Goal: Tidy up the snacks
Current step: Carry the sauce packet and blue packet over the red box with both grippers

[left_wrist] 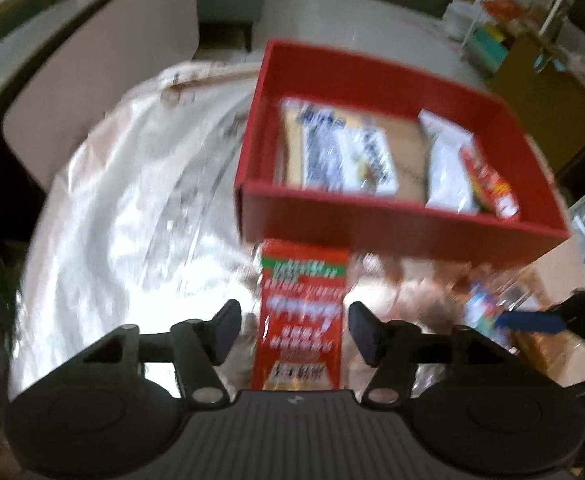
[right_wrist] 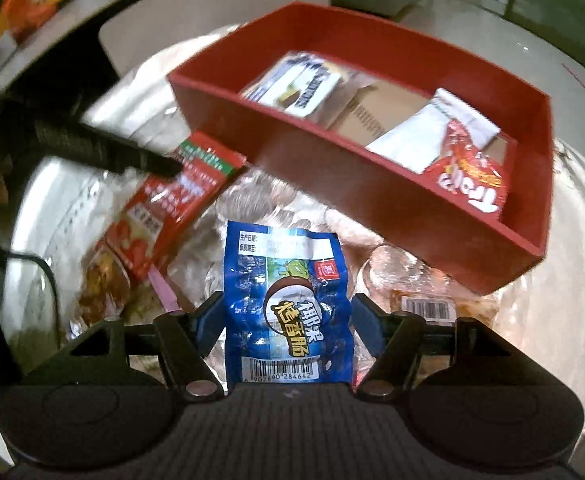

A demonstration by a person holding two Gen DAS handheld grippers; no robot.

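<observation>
While the left hand-held gripper (left_wrist: 290, 330) is pointing steeply down at the bench (left_wrist: 104, 208), its jaws are standing apart with a red and green snack packet (left_wrist: 302, 312) lying between them; a gap is showing on each side of the packet, so the pads are not pressing on it. That view is blurred, and the print on the packet cannot be read there. In the right wrist view the same packet (right_wrist: 172, 200) is lying tilted on the crinkled clear plastic covering the bench, with one dark finger of the left hand-held gripper crossing its far end.

The right hand-held gripper (right_wrist: 288, 322) is standing about half open around a blue snack packet (right_wrist: 288, 304), which is filling the space between the blue pads; both pads are appearing to touch its edges, so it is judged to be held.

Beyond both packets, a red box (right_wrist: 392, 204) is sitting on the bench, open at the top. Inside it, a blue and white packet (right_wrist: 296, 88) is lying at the left, a white packet (right_wrist: 416, 132) and a red packet (right_wrist: 472, 184) at the right. A brown snack bag (right_wrist: 100, 284) is lying near the left, just beside the red and green packet.
</observation>
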